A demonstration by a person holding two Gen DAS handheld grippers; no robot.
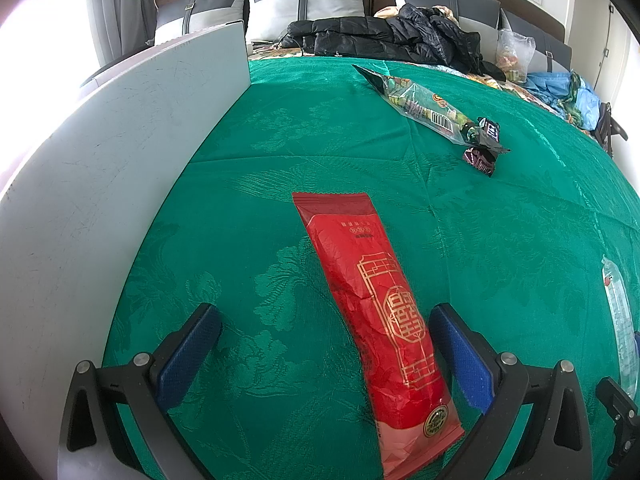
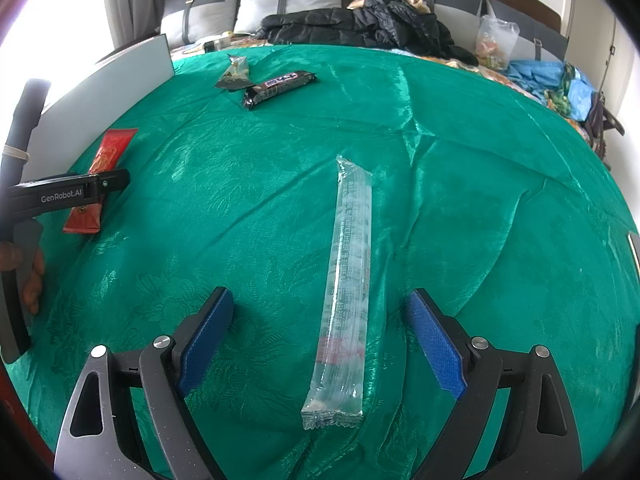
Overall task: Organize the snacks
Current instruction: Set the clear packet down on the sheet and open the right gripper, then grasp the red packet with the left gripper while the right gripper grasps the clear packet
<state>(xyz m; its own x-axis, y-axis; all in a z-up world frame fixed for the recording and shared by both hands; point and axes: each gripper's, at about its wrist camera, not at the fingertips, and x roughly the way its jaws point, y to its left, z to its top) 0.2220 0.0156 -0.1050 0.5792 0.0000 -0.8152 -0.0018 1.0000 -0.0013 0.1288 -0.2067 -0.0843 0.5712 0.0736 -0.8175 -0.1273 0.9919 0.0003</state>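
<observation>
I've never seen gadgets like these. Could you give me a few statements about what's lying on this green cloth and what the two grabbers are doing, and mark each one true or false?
1. The red snack packet lies flat between the left gripper's open fingers. True.
2. The right gripper is squeezing the clear packet. False: its fingers are spread and not touching the packet.
3. A dark chocolate bar lies farther back on the green cloth. True.
4. The red snack packet is standing upright. False: it lies flat.
5. A white board stands at the cloth's left edge. True.
</observation>
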